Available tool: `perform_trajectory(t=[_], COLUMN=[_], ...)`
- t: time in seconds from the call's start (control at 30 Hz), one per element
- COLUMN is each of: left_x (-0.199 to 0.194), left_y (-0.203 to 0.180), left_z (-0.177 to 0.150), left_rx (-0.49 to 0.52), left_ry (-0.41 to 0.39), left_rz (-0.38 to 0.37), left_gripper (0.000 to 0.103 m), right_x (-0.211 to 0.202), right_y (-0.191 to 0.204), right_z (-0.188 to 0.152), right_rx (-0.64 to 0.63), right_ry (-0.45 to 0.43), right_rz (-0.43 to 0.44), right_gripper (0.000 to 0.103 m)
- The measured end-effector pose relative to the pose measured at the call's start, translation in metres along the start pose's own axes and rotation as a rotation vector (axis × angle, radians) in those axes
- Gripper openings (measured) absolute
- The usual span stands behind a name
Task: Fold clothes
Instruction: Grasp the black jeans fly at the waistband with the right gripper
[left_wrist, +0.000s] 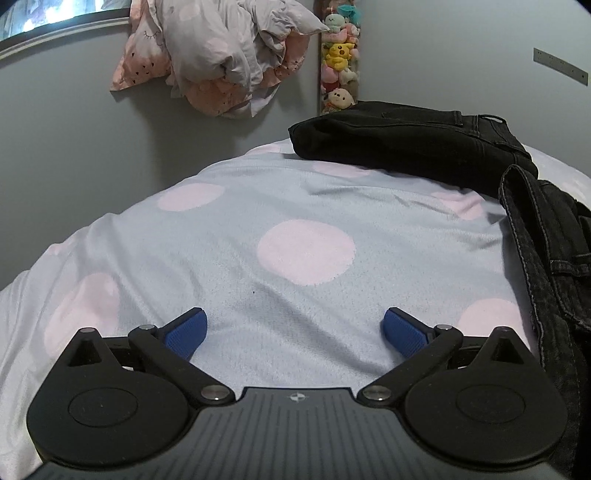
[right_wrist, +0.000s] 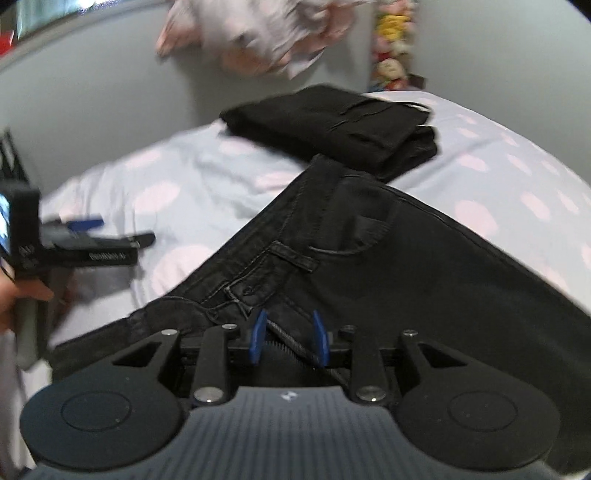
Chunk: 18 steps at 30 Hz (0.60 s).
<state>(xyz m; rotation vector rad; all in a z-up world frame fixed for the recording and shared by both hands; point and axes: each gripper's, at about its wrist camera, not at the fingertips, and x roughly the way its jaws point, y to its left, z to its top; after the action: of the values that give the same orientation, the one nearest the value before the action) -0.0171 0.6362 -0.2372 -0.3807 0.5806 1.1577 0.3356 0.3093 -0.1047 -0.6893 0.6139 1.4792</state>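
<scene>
Unfolded black jeans (right_wrist: 388, 258) lie on the bed (left_wrist: 258, 221), just before the folded pair (right_wrist: 332, 125). Left tool (left_wrist: 295, 332) released beside them; right tool (right_wrist: 289, 338) grasping their seam. Denim looks heavy and limp; the stiff waistband seems the best hold.

Clear passage: the polka-dot bedspread (left_wrist: 288, 229) across centre and left of the left wrist view. Obstructions: folded black trousers (left_wrist: 406, 140) at upper right, unfolded black jeans (left_wrist: 554, 258) along the right edge, bundled bedding (left_wrist: 229, 55) at top.

Matt black denim jeans (right_wrist: 388, 266) lie on a soft, dotted cloth bedspread (left_wrist: 258, 221).
</scene>
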Motion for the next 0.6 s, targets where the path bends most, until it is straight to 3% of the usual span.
perform_trajectory(t=[0.17,0.3,0.37,0.47,0.6], left_x=[-0.001,-0.003,-0.004,-0.001,-0.001], left_y=[-0.005,-0.005,-0.005,-0.001,0.000], left_z=[-0.003,-0.004,-0.004,-0.002,-0.003], left_rx=[0.001,0.002,0.007,0.006,0.000], left_ry=[-0.008,-0.013,-0.014,-0.011,-0.012], left_rz=[0.006,0.011,0.016,0.013,0.010], left_gripper=[0.103,0.103,0.103,0.103,0.103], right_x=[0.040,0.049,0.045,0.028,0.011], right_y=[0.020,0.031,0.029,0.021,-0.016], right_z=[0.007,0.001,-0.002,-0.004,0.006], right_rx=[-0.214,-0.270,-0.242,-0.169,0.140], right_ry=[0.143,0.145,0.115,0.023,-0.037], right_rz=[-0.038,-0.080,-0.084,-0.122,-0.070], right_gripper=[0.032,0.032,0.028,0.010,0.008])
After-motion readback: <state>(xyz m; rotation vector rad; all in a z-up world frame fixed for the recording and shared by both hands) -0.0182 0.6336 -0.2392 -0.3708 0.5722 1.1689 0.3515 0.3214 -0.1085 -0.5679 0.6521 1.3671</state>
